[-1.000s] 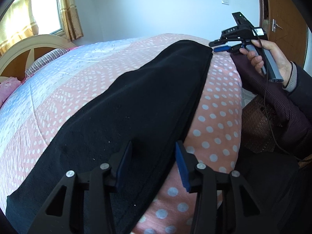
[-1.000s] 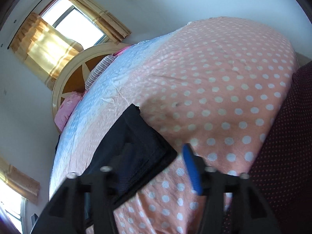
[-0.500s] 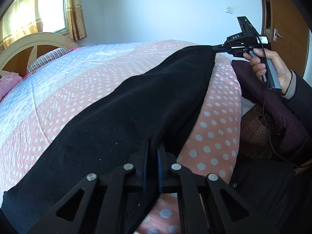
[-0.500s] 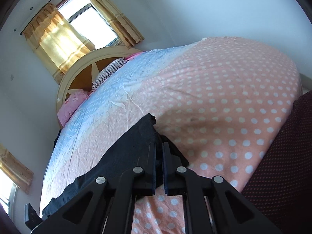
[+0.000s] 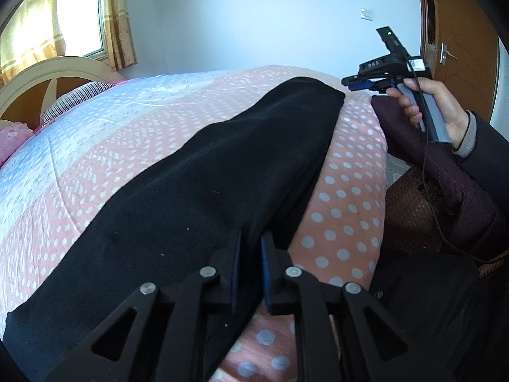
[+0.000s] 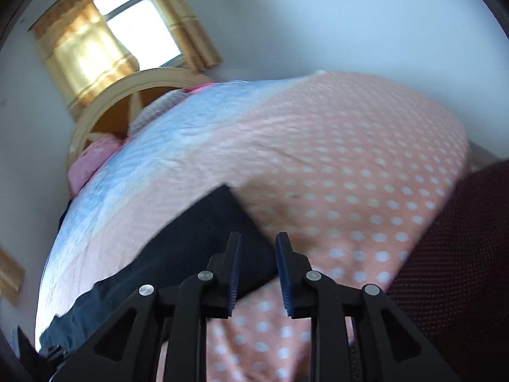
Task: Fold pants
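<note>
Black pants (image 5: 197, 191) lie stretched lengthwise along the near side of the bed. My left gripper (image 5: 250, 238) is shut on the near edge of the pants, with a fold of black cloth pinched between the blue pads. My right gripper (image 6: 257, 242) has its jaws partly apart just above the far corner of the pants (image 6: 203, 238); no cloth is between them. In the left wrist view the right gripper (image 5: 356, 83) hovers just right of that far corner, lifted off the cloth.
The bed has a pink polka-dot and blue quilt (image 5: 105, 121), with a round wooden headboard (image 5: 47, 76) and pillows at the far left. A dark maroon garment (image 5: 445, 172) lies over the bed's right edge. A door (image 5: 461, 31) stands beyond.
Both grippers closed on the pants half a second ago. The left stays shut on the edge. The right has opened, let go of the far corner and pulled back slightly.
</note>
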The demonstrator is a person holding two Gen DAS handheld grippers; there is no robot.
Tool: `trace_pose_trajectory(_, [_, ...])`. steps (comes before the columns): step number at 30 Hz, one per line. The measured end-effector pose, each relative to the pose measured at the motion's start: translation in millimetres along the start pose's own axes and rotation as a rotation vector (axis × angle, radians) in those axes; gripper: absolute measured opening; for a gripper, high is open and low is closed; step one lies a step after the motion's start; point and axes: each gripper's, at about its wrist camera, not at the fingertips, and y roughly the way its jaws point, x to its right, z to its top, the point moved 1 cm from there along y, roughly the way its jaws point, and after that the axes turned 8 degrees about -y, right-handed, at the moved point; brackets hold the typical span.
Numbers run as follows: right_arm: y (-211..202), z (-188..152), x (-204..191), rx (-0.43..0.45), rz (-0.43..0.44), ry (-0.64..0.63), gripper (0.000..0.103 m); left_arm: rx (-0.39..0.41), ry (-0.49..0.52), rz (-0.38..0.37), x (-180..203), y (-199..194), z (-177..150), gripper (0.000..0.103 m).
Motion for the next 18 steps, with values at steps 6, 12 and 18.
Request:
trace_pose_trajectory(6, [22,-34,-104,-0.124,0.29,-0.264,0.05,0.059,-0.039,0.014,-10,-28,-2,0.047])
trace_pose_trajectory(12, [28,-72,-158,-0.198,0.393,-0.448,0.05,0.034,-0.096,0.04,-27,-33,-16,0.061])
trace_pose_trajectory(18, [38,-92,-191,-0.303,0.499,-0.508,0.051,0.061,-0.139,0.033,-38,-41,-22,0.064])
